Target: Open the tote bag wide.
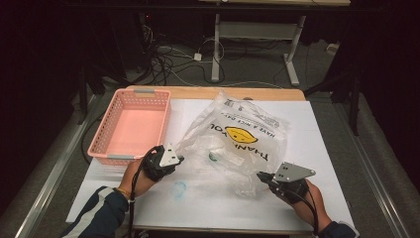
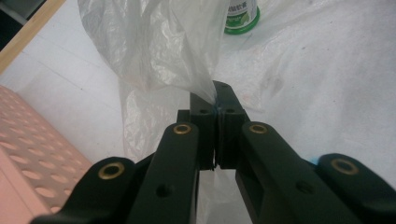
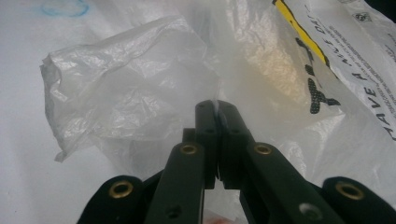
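A clear plastic bag (image 1: 237,144) with a yellow smiley and black "THANK YOU" print lies across the middle of the white table (image 1: 317,148). Something with a green ring (image 1: 214,157) shows through it; in the left gripper view it is a small green-labelled container (image 2: 241,16). My left gripper (image 1: 179,158) is shut on the bag's left edge, the film (image 2: 154,51) pinched between its jaws (image 2: 215,100). At the bag's lower right, my right gripper (image 1: 261,175) is shut on a fold of the same bag (image 3: 140,88), film caught at its tips (image 3: 216,106).
An empty pink perforated basket (image 1: 105,134) stands at the table's left, close to my left hand. A faint blue ring mark (image 1: 179,189) is on the table near the front. Beyond the table are cables and desk legs on a dark floor.
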### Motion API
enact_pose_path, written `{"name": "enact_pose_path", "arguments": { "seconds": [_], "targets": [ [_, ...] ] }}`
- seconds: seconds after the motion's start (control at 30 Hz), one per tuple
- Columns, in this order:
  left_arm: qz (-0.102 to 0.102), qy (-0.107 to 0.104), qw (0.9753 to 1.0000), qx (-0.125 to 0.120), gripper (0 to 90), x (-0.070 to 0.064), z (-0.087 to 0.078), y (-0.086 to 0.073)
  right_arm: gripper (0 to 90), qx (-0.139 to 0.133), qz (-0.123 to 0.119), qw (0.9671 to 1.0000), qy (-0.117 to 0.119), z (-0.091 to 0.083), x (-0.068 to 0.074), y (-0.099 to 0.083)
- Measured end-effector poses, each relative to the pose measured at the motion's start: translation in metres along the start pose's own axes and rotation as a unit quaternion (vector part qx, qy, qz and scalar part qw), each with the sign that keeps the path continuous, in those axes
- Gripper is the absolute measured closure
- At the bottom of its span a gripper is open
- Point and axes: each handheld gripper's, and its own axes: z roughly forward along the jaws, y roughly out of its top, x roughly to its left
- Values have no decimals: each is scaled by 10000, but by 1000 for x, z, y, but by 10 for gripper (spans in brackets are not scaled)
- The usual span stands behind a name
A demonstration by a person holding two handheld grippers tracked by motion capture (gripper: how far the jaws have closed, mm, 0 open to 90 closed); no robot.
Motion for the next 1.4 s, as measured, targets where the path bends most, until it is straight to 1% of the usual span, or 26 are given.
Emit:
{"name": "enact_pose_path", "arguments": {
  "seconds": [0.13,0.17,0.27,0.37,0.53,0.77,0.9,0.93,1.0,1.07,1.1,1.13,1.17,1.2,1.27,1.3,1.33,1.37,1.4],
  "targets": [
    [4,-12,10000,-7,859,0,-1,0,888,-23,21,10000,14,-1,-1,0],
    [9,-12,10000,-3,860,-1,-1,0,867,-19,17,10000,26,-1,0,0],
    [2,-18,10000,-3,860,-1,-2,-1,844,-52,15,10000,72,-2,0,1],
    [-48,-13,10000,-43,860,-1,-5,-3,886,-63,-2,9999,81,-3,1,2],
    [-64,-6,10000,-64,860,-2,-10,-6,895,3,-64,9999,113,-2,3,2],
    [-98,20,9998,-164,860,-2,-16,-8,900,-140,-61,9999,33,-8,2,4],
    [-150,38,9996,-249,860,0,-15,-8,900,-218,-52,9997,-40,-10,1,5],
    [-136,46,9996,-242,859,0,-16,-8,900,-225,-38,9997,-43,-11,0,5],
    [-200,88,9994,-267,858,0,-15,-8,900,-254,-21,9996,-106,-11,0,5],
    [-207,98,9993,-292,857,1,-15,-8,900,-255,-9,9996,-132,-12,-1,5],
    [-242,117,9991,-331,842,1,-15,-8,900,-256,16,9996,-155,-12,-1,5],
    [-297,183,9988,-334,748,1,-15,-7,900,-259,26,9995,-158,-12,-1,5],
    [-330,292,9984,-347,667,2,-15,-7,900,-254,23,9995,-178,-12,-1,5],
    [-391,367,9979,-362,629,3,-15,-7,900,-258,13,9994,-209,-12,-2,5],
    [-586,530,9960,-408,518,4,-15,-6,900,-277,27,9994,-219,-12,-3,5],
    [-639,576,9954,-416,459,5,-14,-5,900,-288,32,9993,-237,-12,-3,5],
    [-659,525,9956,-419,400,5,-13,-4,900,-304,45,9992,-236,-13,-4,5],
    [-665,453,9958,-428,373,5,-11,-3,900,-310,62,9992,-246,-13,-4,5],
    [-663,438,9960,-416,350,4,-9,-1,900,-320,52,9991,-263,-13,-4,6]
  ]
}}
